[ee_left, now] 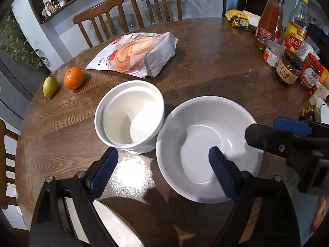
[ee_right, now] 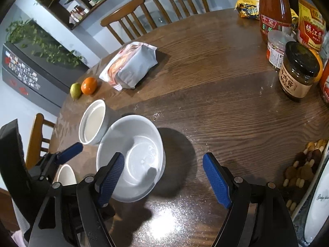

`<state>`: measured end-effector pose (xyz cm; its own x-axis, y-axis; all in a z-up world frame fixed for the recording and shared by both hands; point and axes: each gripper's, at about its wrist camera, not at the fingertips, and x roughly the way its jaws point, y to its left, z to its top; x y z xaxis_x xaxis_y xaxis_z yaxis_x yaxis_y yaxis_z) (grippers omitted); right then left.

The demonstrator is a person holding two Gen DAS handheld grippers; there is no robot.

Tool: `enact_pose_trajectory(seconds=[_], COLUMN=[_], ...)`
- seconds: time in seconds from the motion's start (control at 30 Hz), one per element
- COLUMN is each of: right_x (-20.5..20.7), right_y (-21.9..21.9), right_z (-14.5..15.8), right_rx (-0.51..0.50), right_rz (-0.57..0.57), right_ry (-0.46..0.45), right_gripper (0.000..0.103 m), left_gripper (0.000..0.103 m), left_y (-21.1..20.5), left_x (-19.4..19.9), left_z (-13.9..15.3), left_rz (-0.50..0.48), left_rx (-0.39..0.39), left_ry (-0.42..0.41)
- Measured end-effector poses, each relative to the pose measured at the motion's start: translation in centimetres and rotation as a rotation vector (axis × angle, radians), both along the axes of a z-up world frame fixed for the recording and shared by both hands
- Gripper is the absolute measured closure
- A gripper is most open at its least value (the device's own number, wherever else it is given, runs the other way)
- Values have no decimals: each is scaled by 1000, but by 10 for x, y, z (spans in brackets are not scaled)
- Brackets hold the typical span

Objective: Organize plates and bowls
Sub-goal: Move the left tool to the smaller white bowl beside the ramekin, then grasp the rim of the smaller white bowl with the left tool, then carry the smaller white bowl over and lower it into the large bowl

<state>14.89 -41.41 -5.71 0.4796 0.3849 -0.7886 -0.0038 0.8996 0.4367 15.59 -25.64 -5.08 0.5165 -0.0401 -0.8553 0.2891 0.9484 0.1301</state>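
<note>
Your left gripper [ee_left: 163, 161] and right gripper [ee_right: 163, 174] both gape empty; the wide shallow white ceramic bowl [ee_left: 207, 148] sits between them, the deeper straight-walled white ceramic bowl [ee_left: 130, 116] just beyond the left one; likely glazed, slippery, breakable; pinch the rims.

Bare counter [ee_right: 216, 94] lies right of the wide white bowl [ee_right: 131, 160], open as far as the jars [ee_right: 298, 70] and bottles [ee_right: 274, 4] crowding the right edge. Left, the deep white bowl [ee_left: 130, 116] sits just beside the wide one, closing that gap. The bread bag [ee_left: 133, 55], orange [ee_left: 73, 77] and pear [ee_left: 50, 86] block the far left.
</note>
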Motion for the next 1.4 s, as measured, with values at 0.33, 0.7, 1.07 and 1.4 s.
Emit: enact_pose_trajectory(seconds=[0.33,0.7,1.07,1.4], right_x=[3,-1,-22,-59], right_y=[3,2,-2,7], right_z=[-15,-23,-14,24], right_rx=[55,68,83,59], right_rz=[18,-6,-54,-63], right_ry=[39,44,4,-105], right_gripper=[56,75,83,83], left_gripper=[53,77,78,78], left_y=[-10,-13,-14,-3], left_x=[-5,-8,-30,-68], left_z=[-9,-9,12,46], left_rz=[-41,-65,-91,-112], left_rx=[-28,-47,-49,-48], left_ry=[46,59,-19,-157])
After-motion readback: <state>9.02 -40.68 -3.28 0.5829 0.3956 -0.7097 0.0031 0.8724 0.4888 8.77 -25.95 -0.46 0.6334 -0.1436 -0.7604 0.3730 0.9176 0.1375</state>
